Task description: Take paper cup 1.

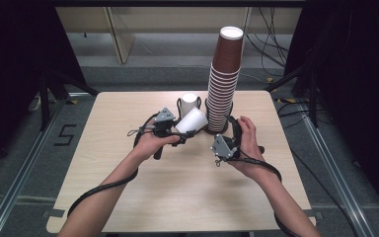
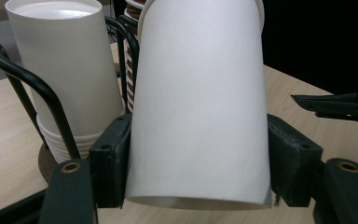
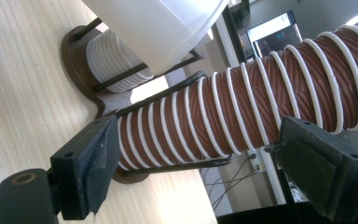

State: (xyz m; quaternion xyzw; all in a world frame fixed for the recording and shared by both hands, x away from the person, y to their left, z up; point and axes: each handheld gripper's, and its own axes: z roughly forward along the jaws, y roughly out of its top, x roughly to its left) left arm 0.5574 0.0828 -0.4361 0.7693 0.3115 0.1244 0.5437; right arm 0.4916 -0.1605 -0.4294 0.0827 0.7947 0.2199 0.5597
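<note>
A pale wooden bench (image 1: 177, 197) carried the scene, with a person's two forearms reaching in from its near edge. At the far middle of the bench stood a tall stack of brown paper cups (image 1: 224, 81), rising well above everything else from a dark wire cup holder (image 1: 212, 129). Beside it, in the holder's other ring, sat a shorter stack of white paper cups (image 1: 189, 102).

The left hand-held gripper (image 1: 185, 132) was clamped on a single white cup (image 1: 191, 121), held tilted just in front of the white stack and clear of the bench top; in the left gripper view the two black pads (image 2: 114, 158) pressed against opposite sides of the cup's wall (image 2: 200, 102), near its wide mouth.

The right hand-held gripper (image 1: 232, 126) sat low beside the base of the brown stack. In the right gripper view its jaws stood either side of the lower brown cups (image 3: 223, 121), one pad (image 3: 95, 158) close against the ribbed rims and the other (image 3: 317, 163) just off them, so the jaws were apart around the stack and not gripping it.
</note>
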